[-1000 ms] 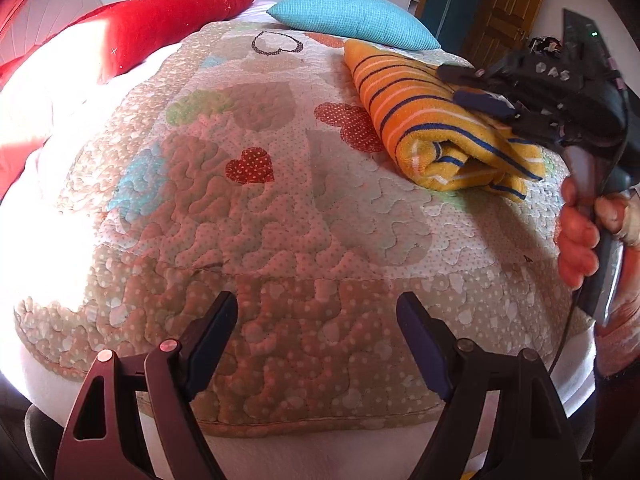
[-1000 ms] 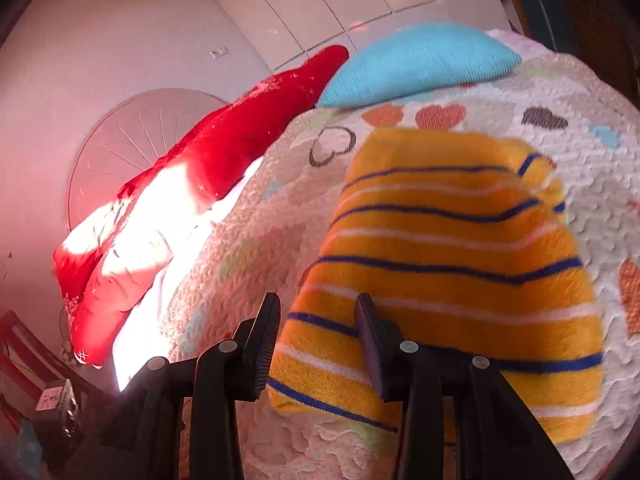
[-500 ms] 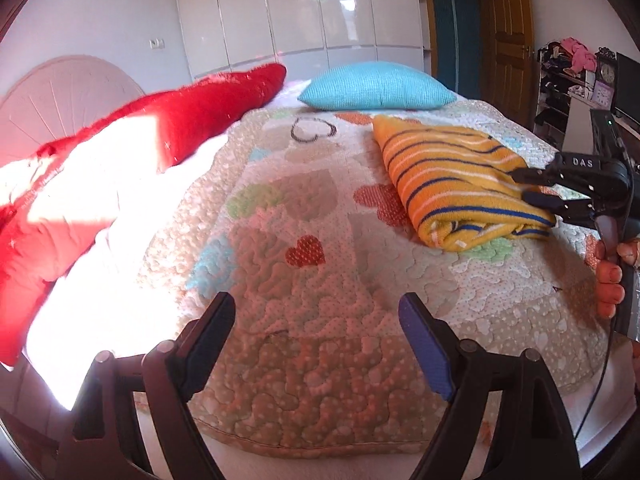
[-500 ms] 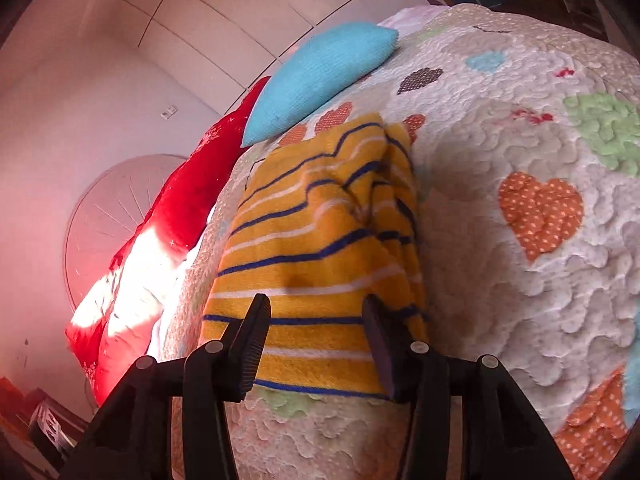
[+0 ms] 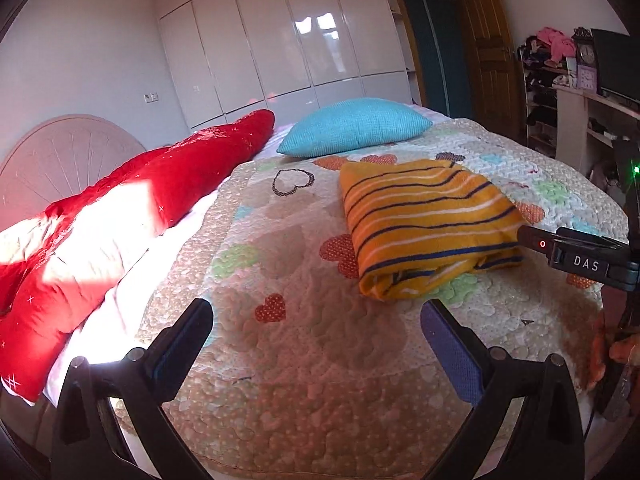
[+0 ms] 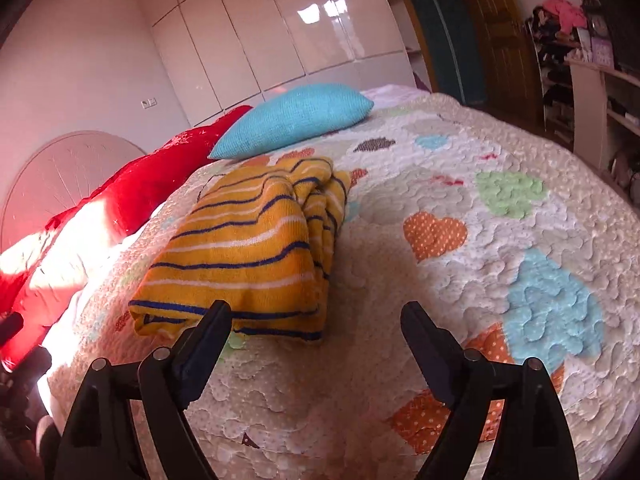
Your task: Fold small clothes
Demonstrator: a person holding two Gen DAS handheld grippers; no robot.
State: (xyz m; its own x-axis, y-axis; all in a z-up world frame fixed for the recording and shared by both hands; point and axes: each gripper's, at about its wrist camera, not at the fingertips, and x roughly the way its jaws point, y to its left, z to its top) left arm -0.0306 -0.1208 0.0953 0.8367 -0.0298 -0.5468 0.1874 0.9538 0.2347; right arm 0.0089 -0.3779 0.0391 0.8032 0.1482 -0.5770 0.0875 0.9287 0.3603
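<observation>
a folded orange striped garment (image 5: pixel 428 224) lies on a heart-patterned quilt (image 5: pixel 304 344), right of centre in the left wrist view and left of centre in the right wrist view. the left gripper (image 5: pixel 316 336) and right gripper (image 6: pixel 316 332) both hover above the quilt, jaws spread wide and empty. a turquoise pillow (image 5: pixel 356 126) and a red cushion (image 5: pixel 160 184) sit beyond, toward the upper left.

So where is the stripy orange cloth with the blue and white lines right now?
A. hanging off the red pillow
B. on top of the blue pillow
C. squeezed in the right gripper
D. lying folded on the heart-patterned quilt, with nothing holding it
D: the folded orange cloth with blue and white stripes lies flat on the heart-patterned quilt, and the right gripper is open and empty in front of it.
</observation>
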